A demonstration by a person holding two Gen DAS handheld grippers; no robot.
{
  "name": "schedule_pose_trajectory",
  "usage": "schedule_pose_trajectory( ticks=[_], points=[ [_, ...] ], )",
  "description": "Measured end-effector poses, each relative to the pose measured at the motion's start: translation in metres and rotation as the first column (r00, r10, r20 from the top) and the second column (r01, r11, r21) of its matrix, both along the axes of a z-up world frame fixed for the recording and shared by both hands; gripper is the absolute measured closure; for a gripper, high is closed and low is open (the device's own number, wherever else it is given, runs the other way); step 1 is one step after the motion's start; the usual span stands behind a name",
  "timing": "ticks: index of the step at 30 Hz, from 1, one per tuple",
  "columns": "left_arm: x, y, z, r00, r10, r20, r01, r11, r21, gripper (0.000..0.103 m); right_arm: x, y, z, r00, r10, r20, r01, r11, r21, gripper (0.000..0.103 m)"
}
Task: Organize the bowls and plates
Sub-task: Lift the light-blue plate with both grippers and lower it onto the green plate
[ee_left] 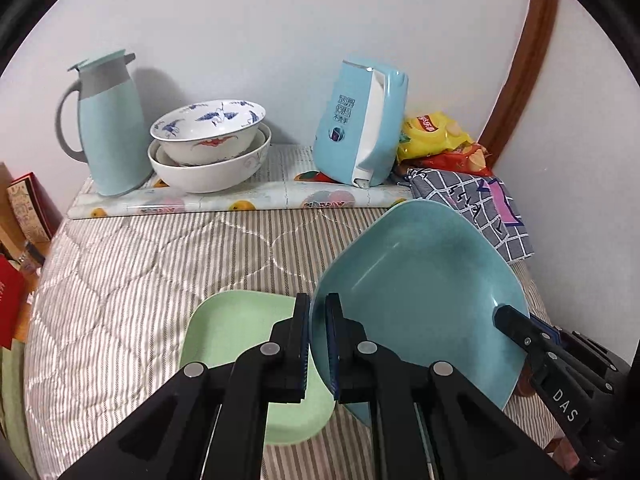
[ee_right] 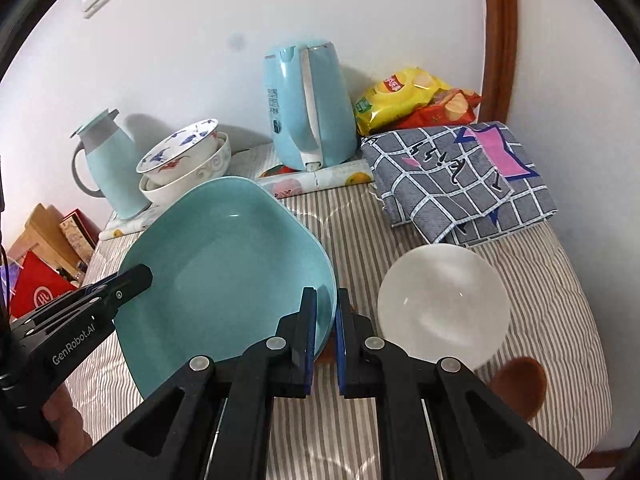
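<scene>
Over striped bedding, both grippers' jaws clamp a glossy teal squarish plate [ee_left: 420,280] by opposite rims

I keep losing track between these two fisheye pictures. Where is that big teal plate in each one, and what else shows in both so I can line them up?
Left wrist view: the teal plate fills the lower right, tilted, its rim clamped at both sides by the left gripper and the right gripper.
Right wrist view: the same plate sits left of centre.
Shared landmark: the light blue kettle by the back wall.
</scene>
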State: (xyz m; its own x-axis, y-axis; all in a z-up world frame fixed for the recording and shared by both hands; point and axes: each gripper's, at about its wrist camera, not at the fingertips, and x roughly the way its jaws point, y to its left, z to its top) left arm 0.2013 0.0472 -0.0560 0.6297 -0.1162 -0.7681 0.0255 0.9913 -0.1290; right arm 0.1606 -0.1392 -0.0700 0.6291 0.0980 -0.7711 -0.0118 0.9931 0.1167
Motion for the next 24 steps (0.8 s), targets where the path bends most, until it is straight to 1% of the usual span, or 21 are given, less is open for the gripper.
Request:
schedule_pose_trajectory(
  ticks=[2, 11, 24],
  points=[
    [-0.007, 0.002, 0.004, 1.0, 0.006, 0.01, -0.006, 1.0, 0.006, 0.095, -0.008, 0.002, 0.003, 1.0, 0.004, 0.004, -0.004, 1.0, 0.002, 0.094],
    [-0.034, 0.016, 0.015, 0.999, 0.025, 0.033, -0.025, 1.0, -0.015, 0.095, -0.033, 0.013, 0.01, 1.0, 0.023, 0.014, -0.023, 1.0, 0.008, 0.094],
    [-0.054, 0.036, 0.008, 0.998, 0.057, 0.025, -0.057, 0.998, -0.006, 0.095, -0.049, 0.034, 0.004, 0.999, 0.052, 0.015, -0.053, 0.998, 0.018, 0.094]
  ],
)
